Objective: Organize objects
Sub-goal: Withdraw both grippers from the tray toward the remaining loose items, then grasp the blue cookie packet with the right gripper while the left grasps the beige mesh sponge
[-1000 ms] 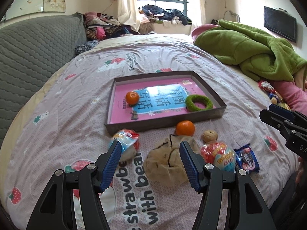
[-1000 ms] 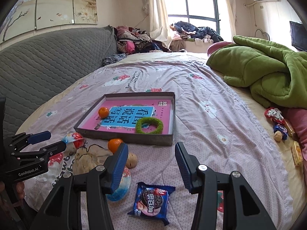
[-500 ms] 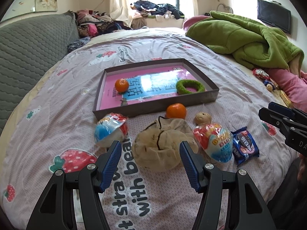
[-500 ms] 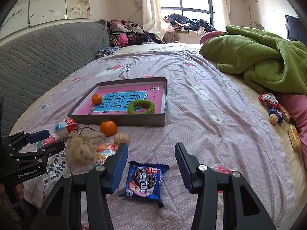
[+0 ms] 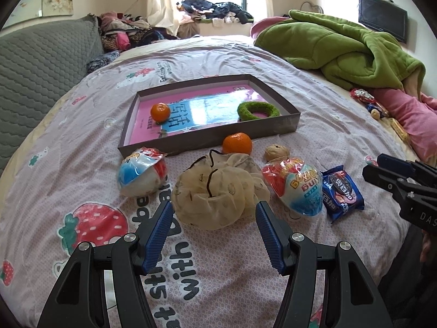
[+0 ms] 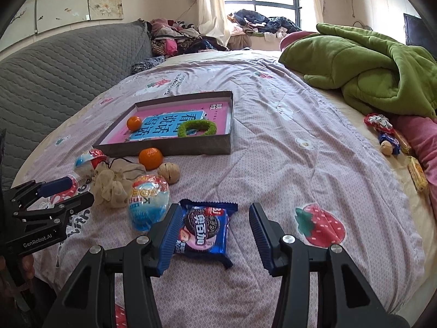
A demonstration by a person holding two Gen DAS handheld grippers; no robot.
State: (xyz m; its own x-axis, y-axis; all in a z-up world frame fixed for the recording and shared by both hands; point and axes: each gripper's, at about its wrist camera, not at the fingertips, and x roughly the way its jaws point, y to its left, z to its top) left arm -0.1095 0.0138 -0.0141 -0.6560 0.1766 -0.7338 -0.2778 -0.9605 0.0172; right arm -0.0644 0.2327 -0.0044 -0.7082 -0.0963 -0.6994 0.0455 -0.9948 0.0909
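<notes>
**Both grippers lowered over the loose items at the bed's near edge**

The left gripper (image 5: 214, 232) hangs with its jaws apart and empty, just short of the beige mesh pouch (image 5: 218, 191). The right gripper (image 6: 211, 225) also has its jaws apart and nothing clamped; the blue cookie packet (image 6: 203, 231) lies flat on the bed (image 6: 286, 142) between them, close against the left jaw.

Risks, as I judge them: the packet is thin and flat, so closing jaws may skid over the wrapper or pinch the sheet with it. The pouch is soft and could collapse or snag by its dark drawstring. The round pieces nearby could roll if nudged.

The count near the front edge: two wrapped egg-shaped toys, (image 5: 142, 172) and (image 5: 296, 187); one loose orange (image 5: 237, 143); one walnut (image 5: 276, 151); one pouch; one packet. The shallow grey box (image 5: 273, 128), toward the middle of the bed, holds one more orange (image 5: 160, 112) and one green ring (image 5: 258, 110).
</notes>
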